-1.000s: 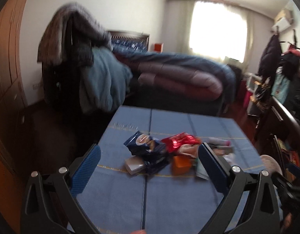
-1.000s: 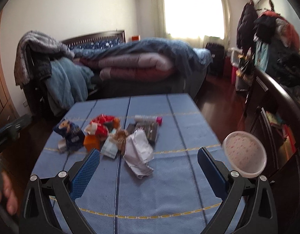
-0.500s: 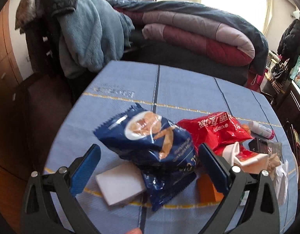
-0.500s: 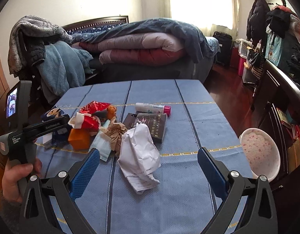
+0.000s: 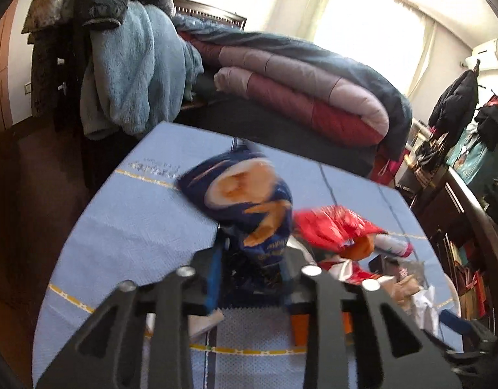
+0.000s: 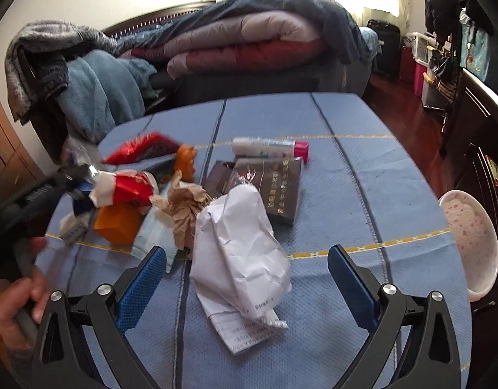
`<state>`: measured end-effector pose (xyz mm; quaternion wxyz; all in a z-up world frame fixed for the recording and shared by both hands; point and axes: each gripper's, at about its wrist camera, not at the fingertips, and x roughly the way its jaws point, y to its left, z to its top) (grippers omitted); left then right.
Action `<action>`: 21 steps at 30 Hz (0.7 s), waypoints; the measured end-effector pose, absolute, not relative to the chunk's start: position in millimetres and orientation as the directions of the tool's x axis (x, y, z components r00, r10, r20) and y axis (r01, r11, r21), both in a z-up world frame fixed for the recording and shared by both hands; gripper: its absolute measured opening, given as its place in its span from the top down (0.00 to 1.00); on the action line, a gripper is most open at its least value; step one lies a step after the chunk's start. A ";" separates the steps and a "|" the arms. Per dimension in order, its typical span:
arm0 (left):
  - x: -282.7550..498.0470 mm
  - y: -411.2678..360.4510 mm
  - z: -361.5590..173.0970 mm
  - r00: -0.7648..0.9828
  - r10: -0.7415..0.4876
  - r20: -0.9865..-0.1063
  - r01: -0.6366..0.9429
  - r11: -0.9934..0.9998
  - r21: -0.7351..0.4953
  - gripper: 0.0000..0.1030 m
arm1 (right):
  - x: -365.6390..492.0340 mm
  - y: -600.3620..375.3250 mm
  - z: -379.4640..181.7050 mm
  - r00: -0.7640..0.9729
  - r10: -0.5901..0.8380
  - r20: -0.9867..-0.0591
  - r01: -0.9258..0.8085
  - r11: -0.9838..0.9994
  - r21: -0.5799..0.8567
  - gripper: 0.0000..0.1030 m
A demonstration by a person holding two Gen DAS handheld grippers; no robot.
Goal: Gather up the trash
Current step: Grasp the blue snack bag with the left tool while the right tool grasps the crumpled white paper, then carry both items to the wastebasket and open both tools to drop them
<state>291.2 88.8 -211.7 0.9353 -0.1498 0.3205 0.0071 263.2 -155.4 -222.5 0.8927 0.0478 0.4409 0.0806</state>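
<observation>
My left gripper (image 5: 250, 275) is shut on a dark blue snack bag (image 5: 245, 197), which stands up between the pads over the left part of the blue tablecloth (image 5: 135, 214). A red wrapper (image 5: 330, 227) lies just right of it. In the right wrist view my right gripper (image 6: 247, 278) is open and empty, its jaws on either side of a crumpled white paper (image 6: 239, 249). Left of the paper lie brown crumpled paper (image 6: 184, 207), an orange packet (image 6: 119, 223) and a red wrapper (image 6: 142, 149).
A dark box (image 6: 274, 188) and a white tube with a pink cap (image 6: 268, 147) lie behind the paper. A pink speckled bowl (image 6: 472, 236) sits at the table's right edge. A bed with folded quilts (image 6: 249, 39) and a clothes-covered chair (image 6: 86, 81) stand behind.
My left gripper moved in and closed on the blue snack bag, which now stands raised. My right gripper came closer to the white paper and stayed open.
</observation>
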 end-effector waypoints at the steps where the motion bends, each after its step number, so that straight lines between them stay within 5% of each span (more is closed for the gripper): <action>1: 289.2 90.1 -208.6 0.802 -0.087 -0.591 -0.106 0.953 -0.284 0.77 | 264.5 -154.6 -224.4 0.592 0.184 -0.784 -0.102 0.983 0.154 0.16; 4: 278.2 93.2 -197.5 0.821 -0.099 -0.562 -0.094 0.948 -0.304 0.77 | 265.2 -155.2 -228.2 0.575 0.204 -0.793 -0.109 0.979 0.173 0.33; 6: 272.0 94.6 -192.7 0.826 -0.107 -0.553 -0.087 0.946 -0.312 0.77 | 261.8 -156.9 -226.5 0.576 0.232 -0.784 -0.118 0.973 0.200 0.54; 21: 205.2 28.5 -137.7 0.853 -0.245 -0.461 0.086 0.937 -0.339 0.73 | 202.8 -207.1 -182.3 0.655 0.320 -0.685 -0.142 0.942 0.304 0.55</action>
